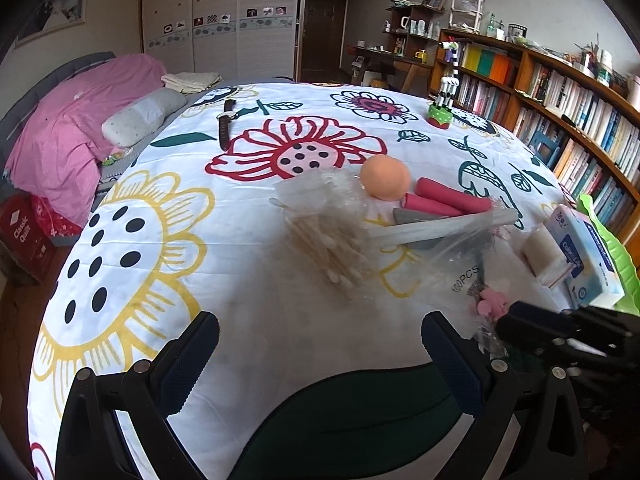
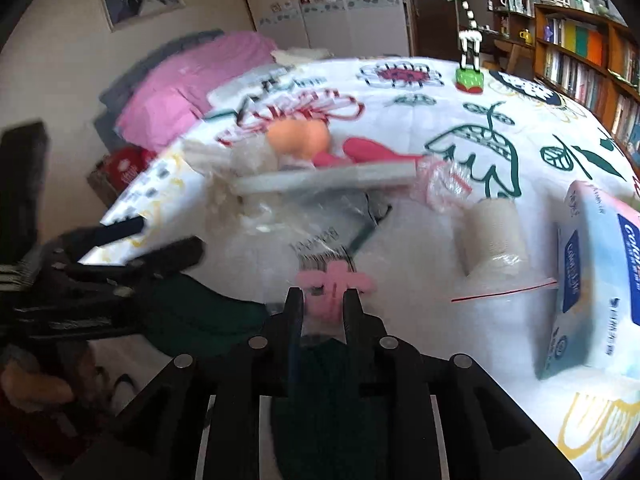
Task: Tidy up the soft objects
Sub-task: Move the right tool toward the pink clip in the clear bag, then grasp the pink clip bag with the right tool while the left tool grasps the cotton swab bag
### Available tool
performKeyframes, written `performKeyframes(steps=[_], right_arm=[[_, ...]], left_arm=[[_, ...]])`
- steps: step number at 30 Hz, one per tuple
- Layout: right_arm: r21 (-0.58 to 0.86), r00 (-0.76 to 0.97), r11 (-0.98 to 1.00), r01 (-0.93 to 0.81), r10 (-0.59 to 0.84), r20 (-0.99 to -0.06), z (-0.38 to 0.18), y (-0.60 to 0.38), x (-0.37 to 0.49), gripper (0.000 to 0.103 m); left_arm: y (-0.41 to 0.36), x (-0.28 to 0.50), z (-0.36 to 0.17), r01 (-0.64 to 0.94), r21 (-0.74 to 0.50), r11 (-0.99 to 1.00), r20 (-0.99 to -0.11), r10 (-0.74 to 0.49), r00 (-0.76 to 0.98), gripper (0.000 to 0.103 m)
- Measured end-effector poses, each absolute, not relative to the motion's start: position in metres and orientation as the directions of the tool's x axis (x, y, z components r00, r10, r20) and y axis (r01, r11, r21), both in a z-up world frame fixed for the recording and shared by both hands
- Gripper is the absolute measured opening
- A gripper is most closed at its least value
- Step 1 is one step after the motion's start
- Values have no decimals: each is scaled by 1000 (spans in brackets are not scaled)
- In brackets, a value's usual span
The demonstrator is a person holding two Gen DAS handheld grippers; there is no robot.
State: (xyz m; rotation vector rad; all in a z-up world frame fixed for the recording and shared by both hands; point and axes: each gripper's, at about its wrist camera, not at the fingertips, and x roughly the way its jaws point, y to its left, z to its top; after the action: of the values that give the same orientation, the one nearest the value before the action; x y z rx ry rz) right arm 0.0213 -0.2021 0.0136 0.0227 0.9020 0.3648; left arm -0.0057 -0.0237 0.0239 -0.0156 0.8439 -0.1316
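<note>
My right gripper is shut on a small pink soft clip at the edge of a clear plastic bag on the floral bedspread. In the left wrist view the same pink clip shows at the right gripper's tip. My left gripper is open and empty, low over the bedspread. Ahead lie a bag of cotton swabs, an orange ball, pink rolls, a white stick, a gauze roll and a tissue pack.
A zebra figure on a green base and a wristwatch lie farther back. A green tray sits behind the tissues. Bookshelves run along the right; a pink-covered bed is on the left.
</note>
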Motion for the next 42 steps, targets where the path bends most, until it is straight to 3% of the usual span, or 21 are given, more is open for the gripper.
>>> performKeyframes(steps=[2, 7, 17, 20, 22, 23, 32, 42], right_arm=[[156, 574, 942, -298, 308, -759, 12, -200, 21, 20], [197, 595, 934, -298, 344, -726, 20, -210, 14, 7], [230, 630, 931, -284, 362, -687, 34, -238, -14, 7], [240, 622, 930, -278, 365, -692, 31, -240, -10, 11], [252, 623, 930, -269, 367, -690, 29, -241, -7, 30], [255, 627, 930, -266, 367, -687, 29, -242, -7, 32], [280, 633, 923, -266, 386, -671, 29, -248, -11, 32], [284, 618, 911, -300, 412, -669, 27, -242, -9, 32]], left_arm=[[-21, -5, 23, 104, -74, 992, -746, -125, 654, 103], [-16, -3, 22, 99, -87, 991, -751, -131, 648, 103], [-28, -6, 27, 141, -90, 986, -746, -161, 647, 103], [-36, -6, 27, 157, -84, 984, -748, -167, 643, 103], [-42, -5, 26, 170, -86, 982, -749, -176, 638, 103], [-44, -5, 26, 178, -87, 980, -750, -181, 636, 103], [-70, 18, 29, 274, -103, 956, -733, -259, 629, 103], [-38, 28, 32, 118, -109, 987, -724, -161, 671, 103]])
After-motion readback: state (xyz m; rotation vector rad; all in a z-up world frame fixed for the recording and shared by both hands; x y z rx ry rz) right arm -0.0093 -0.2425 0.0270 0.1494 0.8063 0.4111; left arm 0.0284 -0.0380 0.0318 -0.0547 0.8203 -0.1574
